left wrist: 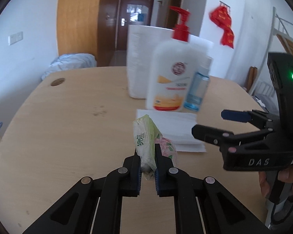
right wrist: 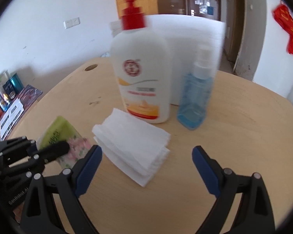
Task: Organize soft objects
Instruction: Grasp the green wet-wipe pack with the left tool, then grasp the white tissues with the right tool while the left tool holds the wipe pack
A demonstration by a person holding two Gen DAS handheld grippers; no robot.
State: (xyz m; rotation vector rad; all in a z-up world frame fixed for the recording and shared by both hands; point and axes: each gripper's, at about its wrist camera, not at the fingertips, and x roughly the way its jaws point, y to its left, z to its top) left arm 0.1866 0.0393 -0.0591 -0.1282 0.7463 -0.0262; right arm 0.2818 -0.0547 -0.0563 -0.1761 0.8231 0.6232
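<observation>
Tissue pack (left wrist: 145,146) in left claw (left wrist: 147,172), seemingly level

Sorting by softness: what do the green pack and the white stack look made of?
Green tissue pack: thin glossy plastic film, apparently; it crinkles where the left gripper pinches it. White stack: matte paper tissue or napkins, probably; layered, slightly ragged edges show.

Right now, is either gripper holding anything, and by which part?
The left gripper pinches the green plastic tissue pack at its near end; the right gripper is open, empty.
</observation>
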